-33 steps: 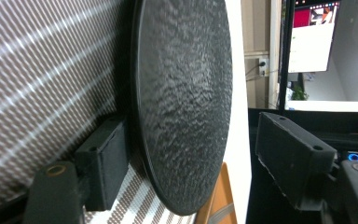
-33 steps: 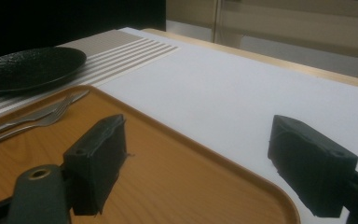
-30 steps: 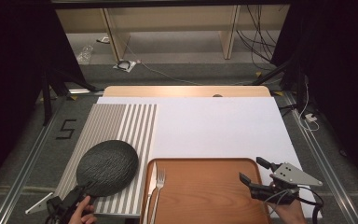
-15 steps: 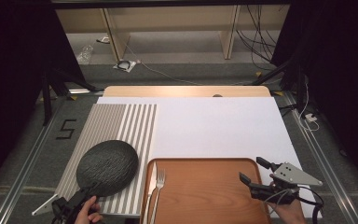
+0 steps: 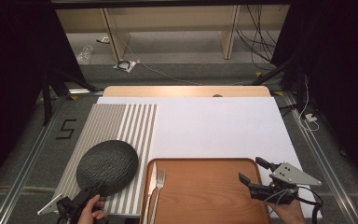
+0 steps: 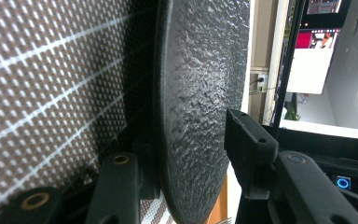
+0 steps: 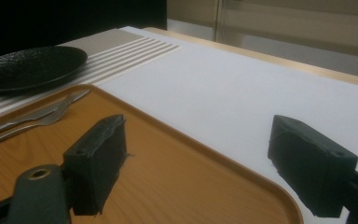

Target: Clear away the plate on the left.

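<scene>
High view shows a bench (image 5: 214, 121) covered with a white sheet; a striped mat (image 5: 121, 126) lies on its left part. On the near part of this mat sits a black plate (image 5: 107, 165) with a rough surface. The left tool (image 5: 86, 198) is at the near rim of the plate, held by a hand (image 5: 91, 210) that comes in from the bottom edge.

Left gripper view shows the plate (image 6: 200, 93) edge-on between the two jaws. One jaw is under the plate, against the mat (image 6: 51, 84); the other jaw stands over the upper face, and a small gap is visible there. The jaws have just been closing around the rim, but I do not see both of them pressing on it, so the tool is open for now.

Just beside the plate, to its right, is a wooden tray (image 5: 205, 196). A fork (image 5: 157, 186) and a knife (image 5: 151, 179) lie side by side along the left side of the tray, close to the plate but apart from it.

The right tool (image 5: 251, 170) hovers over the right end of the tray with its jaws wide apart and nothing between them. Right gripper view shows the tray (image 7: 168, 177) below these jaws, and the plate (image 7: 32, 65) farther off on the mat.
</scene>
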A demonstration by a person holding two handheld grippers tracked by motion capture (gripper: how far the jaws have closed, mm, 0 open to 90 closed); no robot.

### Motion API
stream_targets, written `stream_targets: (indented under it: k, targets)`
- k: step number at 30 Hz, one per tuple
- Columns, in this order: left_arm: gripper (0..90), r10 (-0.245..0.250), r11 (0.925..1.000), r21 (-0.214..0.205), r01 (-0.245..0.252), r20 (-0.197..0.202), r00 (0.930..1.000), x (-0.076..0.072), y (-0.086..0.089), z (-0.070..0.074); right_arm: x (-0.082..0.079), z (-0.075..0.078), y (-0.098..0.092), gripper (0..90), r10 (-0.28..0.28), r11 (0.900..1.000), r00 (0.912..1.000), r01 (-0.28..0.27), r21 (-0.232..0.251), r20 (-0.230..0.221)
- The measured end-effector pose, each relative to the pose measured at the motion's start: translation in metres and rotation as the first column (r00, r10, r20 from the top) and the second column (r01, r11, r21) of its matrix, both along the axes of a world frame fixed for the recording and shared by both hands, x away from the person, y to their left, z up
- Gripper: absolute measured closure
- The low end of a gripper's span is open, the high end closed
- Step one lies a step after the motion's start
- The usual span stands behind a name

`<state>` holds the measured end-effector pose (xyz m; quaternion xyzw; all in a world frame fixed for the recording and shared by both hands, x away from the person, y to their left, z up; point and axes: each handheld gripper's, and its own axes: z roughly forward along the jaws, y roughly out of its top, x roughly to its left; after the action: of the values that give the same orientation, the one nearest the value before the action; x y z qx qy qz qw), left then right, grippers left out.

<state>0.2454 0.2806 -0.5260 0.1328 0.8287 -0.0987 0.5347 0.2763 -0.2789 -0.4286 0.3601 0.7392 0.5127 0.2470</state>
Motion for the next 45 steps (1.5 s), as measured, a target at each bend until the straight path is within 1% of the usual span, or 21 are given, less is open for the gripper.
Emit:
stream_targets:
  k: [4,8,10,13,14,16,22,24,28,31,33,36,38,41,45]
  targets:
    - [62.6,0.003,0.9998,0.021,-0.002,-0.007,1.0000,-0.0001,-0.0016,-0.0001,-0.0001,0.0001,0.0000,20.4,0.001,1.0000,1.0000,-0.001,-0.002,-0.001]
    - [70.7,0.010,0.9999,0.000,-0.010,-0.023,0.9997,-0.0015,-0.0003,-0.0031,-0.0006,0.0007,-0.0002,20.4,0.002,1.0000,1.0000,-0.002,-0.009,-0.004]
    - [75.4,0.012,0.9999,-0.009,-0.012,-0.026,0.9996,-0.0019,-0.0002,-0.0040,-0.0005,0.0006,-0.0002,20.4,0.002,1.0000,1.0000,-0.002,-0.006,-0.002]
    - [81.1,0.011,0.9999,-0.002,-0.011,-0.017,0.9998,-0.0026,-0.0001,-0.0035,0.0000,0.0002,-0.0004,20.6,0.003,1.0000,1.0000,-0.003,-0.001,0.000]
    - [81.5,0.010,1.0000,0.003,-0.010,-0.007,0.9999,-0.0030,-0.0002,-0.0032,-0.0001,0.0003,-0.0006,20.6,0.003,1.0000,1.0000,-0.003,-0.003,-0.001]
    - [82.5,0.011,0.9999,-0.001,-0.011,0.004,0.9999,-0.0033,-0.0002,-0.0030,-0.0005,0.0007,-0.0011,20.5,0.002,1.0000,1.0000,-0.002,-0.009,-0.003]
    - [83.8,0.008,0.9998,-0.017,-0.008,0.019,0.9998,-0.0033,0.0002,-0.0022,-0.0005,0.0008,-0.0010,20.6,0.005,0.9999,1.0000,-0.005,-0.009,-0.002]
    - [84.1,0.009,0.9996,-0.026,-0.008,0.020,0.9998,-0.0034,0.0010,-0.0030,-0.0004,0.0008,-0.0009,20.5,0.005,0.9999,1.0000,-0.005,-0.009,-0.002]
    - [84.3,0.013,0.9981,-0.061,-0.012,0.015,0.9998,-0.0037,0.0012,-0.0046,-0.0006,0.0010,-0.0011,20.6,0.006,0.9999,1.0000,-0.006,-0.010,0.000]
    - [84.2,0.006,0.9991,-0.042,-0.005,0.023,0.9997,-0.0033,0.0012,-0.0028,-0.0004,0.0009,-0.0010,20.5,0.005,1.0000,1.0000,-0.005,-0.006,0.002]
    - [83.8,-0.003,0.9993,-0.038,0.004,0.027,0.9996,-0.0029,0.0009,-0.0020,-0.0004,0.0010,-0.0009,20.5,0.006,1.0000,1.0000,-0.006,-0.006,0.002]
    - [83.6,-0.018,0.9987,-0.047,0.019,0.030,0.9994,-0.0023,-0.0005,-0.0015,-0.0005,0.0011,-0.0014,20.5,0.006,1.0000,1.0000,-0.006,-0.005,0.001]
    - [83.6,-0.030,0.9984,-0.046,0.032,0.036,0.9989,-0.0017,-0.0013,-0.0009,-0.0005,0.0011,-0.0016,20.5,0.006,1.0000,1.0000,-0.006,-0.005,0.002]
    - [83.6,-0.043,0.9977,-0.050,0.045,0.054,0.9976,-0.0009,-0.0021,0.0002,-0.0002,0.0010,-0.0015,20.5,0.006,1.0000,1.0000,-0.006,-0.003,0.003]
    - [83.7,-0.062,0.9971,-0.040,0.065,0.075,0.9953,0.0000,-0.0038,0.0033,-0.0003,0.0009,-0.0008,20.5,0.005,1.0000,1.0000,-0.005,-0.004,0.001]
